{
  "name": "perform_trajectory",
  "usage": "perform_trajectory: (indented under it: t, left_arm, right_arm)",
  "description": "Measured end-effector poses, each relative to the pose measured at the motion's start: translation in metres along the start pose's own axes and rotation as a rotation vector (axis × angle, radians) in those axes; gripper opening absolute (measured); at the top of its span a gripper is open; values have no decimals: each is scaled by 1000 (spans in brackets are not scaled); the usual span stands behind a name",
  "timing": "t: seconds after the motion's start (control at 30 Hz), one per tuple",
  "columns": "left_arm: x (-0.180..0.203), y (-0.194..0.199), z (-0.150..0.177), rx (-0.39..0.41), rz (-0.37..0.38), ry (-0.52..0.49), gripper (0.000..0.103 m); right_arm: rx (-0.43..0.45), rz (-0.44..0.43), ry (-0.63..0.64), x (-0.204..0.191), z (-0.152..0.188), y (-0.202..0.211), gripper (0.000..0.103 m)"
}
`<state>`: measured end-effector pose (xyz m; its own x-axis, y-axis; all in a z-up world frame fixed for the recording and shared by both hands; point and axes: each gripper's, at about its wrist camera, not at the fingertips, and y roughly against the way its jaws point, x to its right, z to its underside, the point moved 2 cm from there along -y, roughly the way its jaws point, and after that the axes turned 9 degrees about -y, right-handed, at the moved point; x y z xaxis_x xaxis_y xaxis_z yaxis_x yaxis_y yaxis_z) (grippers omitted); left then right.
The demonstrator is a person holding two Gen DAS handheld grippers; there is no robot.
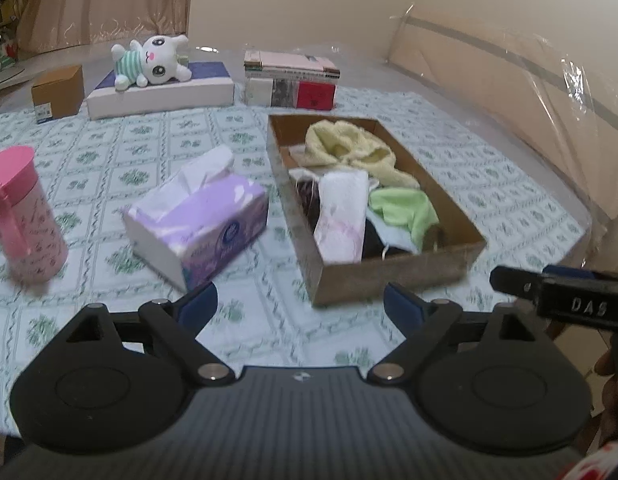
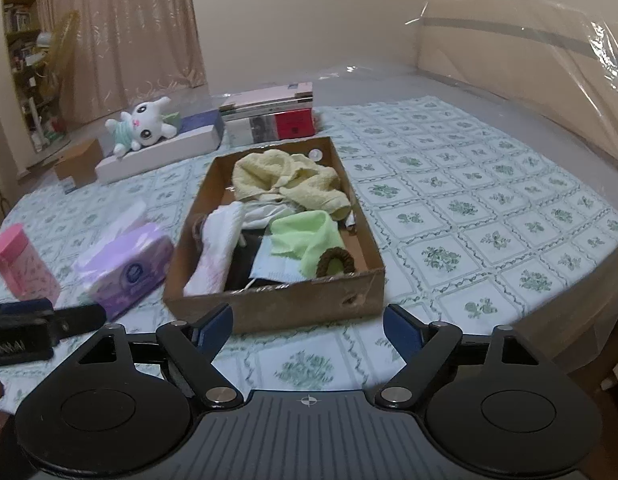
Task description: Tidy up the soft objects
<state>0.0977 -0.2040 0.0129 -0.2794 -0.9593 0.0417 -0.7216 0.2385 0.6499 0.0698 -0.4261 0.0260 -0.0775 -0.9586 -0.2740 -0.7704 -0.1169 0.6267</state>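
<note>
I have both tongs spread wide and empty, left tongs (image 1: 301, 300) and right tongs (image 2: 307, 322) just short of the box (image 2: 277, 304). Towels (image 2: 287, 184) and cloths (image 2: 305, 236) lie piled inside it on the surface (image 2: 469, 216).

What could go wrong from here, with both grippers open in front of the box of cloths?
1. The cloths in the cardboard box overlap: the green cloth lies on other pieces, so a grab may lift several at once.
2. The brown hair tie lies against the green cloth and could get dragged out with it.
3. The left gripper is near the tissue pack and pink cup; a sideways swing might knock the cup over.
</note>
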Motion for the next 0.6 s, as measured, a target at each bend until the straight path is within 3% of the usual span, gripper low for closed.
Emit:
perform_trajectory:
  t: [0.6]
  left_arm:
    - [-21,51,39,-39,-36,29,89]
  right_arm:
    - [-13,-16,81,-43,25,41,83]
